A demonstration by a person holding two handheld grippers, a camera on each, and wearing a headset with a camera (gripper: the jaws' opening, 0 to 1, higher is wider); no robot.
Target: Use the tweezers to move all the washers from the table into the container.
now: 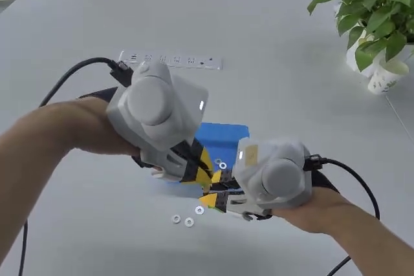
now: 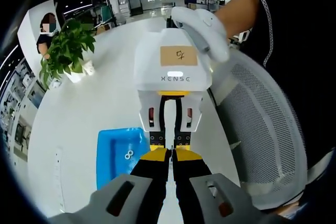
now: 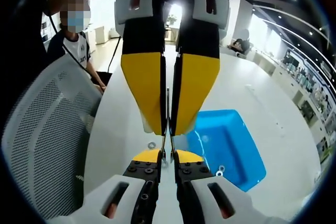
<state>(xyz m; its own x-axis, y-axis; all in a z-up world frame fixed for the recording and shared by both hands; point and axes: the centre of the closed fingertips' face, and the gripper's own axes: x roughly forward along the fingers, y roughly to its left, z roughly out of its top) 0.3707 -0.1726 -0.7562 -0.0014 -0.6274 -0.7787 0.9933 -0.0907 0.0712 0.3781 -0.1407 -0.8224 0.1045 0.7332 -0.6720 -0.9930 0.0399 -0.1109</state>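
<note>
Right gripper [image 3: 167, 157]: jaws drawn almost together on the tweezers [image 3: 168, 145], a thin metal strip standing up between its tips.

Left gripper [image 3: 167, 128]: nose to nose with the right, yellow pads closed to a slit over the same strip. I judge the pair is squaring the tool in the grip, so no picking yet.

Washers [image 1: 188, 222]: three loose on the table [image 1: 291, 95], just on my near side of the grippers. The right gripper view brings one up close beside the tips.

Container [image 1: 225, 134]: blue tray just beyond the jaws, set close, I take it, so carries are short. Two washers lie in it, read best from the left gripper view.

Mesh chair [image 2: 262, 129]: behind the right gripper, supplied by the gripper views.

Power strip [image 1: 171, 61], potted plant [image 1: 372, 4]: far across the table, well apart from the work. The head view supplies these.
</note>
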